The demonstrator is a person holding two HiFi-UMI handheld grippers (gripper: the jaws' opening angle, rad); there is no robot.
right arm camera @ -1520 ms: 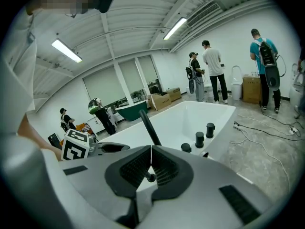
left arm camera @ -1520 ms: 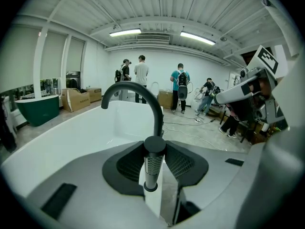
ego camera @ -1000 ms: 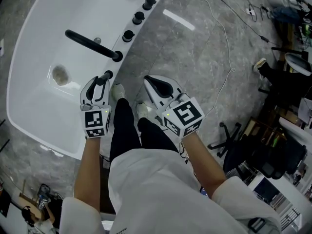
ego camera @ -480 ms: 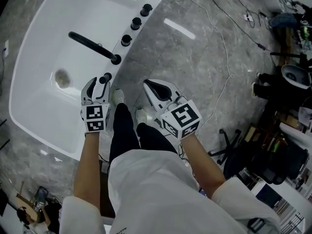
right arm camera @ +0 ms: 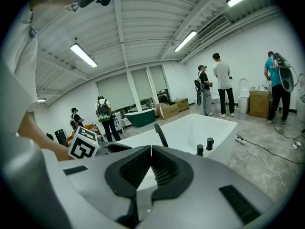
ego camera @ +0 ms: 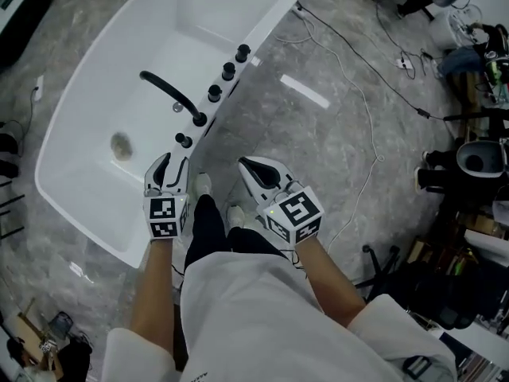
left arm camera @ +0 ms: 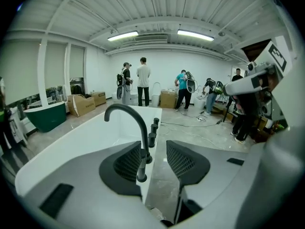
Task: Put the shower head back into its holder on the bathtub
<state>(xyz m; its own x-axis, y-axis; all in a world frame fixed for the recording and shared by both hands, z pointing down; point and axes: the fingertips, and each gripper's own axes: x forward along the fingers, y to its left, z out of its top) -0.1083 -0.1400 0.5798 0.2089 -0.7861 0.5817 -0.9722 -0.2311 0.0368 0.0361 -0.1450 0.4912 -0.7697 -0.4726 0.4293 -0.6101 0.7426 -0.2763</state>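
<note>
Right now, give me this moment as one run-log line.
shower head: standing in holder on bathtub rim | left gripper: jaws closing, nothing between them, short of shower head | right gripper: shut, empty

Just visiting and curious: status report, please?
Left gripper empty, jaws closing. Right gripper shut, empty. Shower head upright in its holder on the bathtub rim. Black faucet stands just beyond it.

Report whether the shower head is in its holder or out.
In: the shower head stands upright, seated on the bathtub rim just in front of the spout, with nothing holding it.
</note>
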